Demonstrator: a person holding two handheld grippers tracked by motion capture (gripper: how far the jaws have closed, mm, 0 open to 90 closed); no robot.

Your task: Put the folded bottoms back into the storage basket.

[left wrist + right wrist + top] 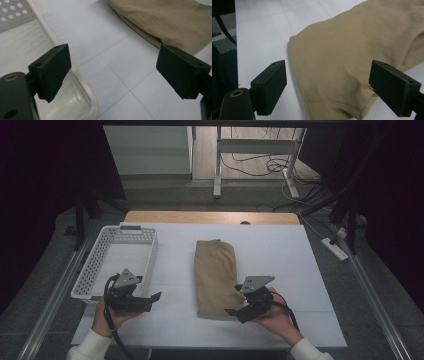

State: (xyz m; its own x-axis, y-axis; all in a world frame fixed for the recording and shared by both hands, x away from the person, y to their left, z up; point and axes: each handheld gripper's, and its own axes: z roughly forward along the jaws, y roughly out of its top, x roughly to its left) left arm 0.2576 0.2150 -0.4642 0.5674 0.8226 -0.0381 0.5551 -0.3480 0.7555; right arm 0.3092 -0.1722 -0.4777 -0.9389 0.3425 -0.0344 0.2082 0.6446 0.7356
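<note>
Right of the white basket [117, 257], a folded tan garment [215, 275] is seen flat on the desk [280, 250]; right tongs [239, 311] at its near corner. Left tongs [112, 72] spread, empty. Right tongs [328, 87] spread over garment hem, nothing gripped. Likely basket transfer not yet started.

Tan garment [215, 276] – soft matt cloth; basket [95, 265] – glossy perforated white plastic.

We see a white table top [280, 245] with a wooden edge [210, 217] at its far side, grey carpeted floor [165, 200] around it, dark curtains [45, 180] at both sides, and cables [260, 165] beside a white desk frame [218, 165] beyond
</note>
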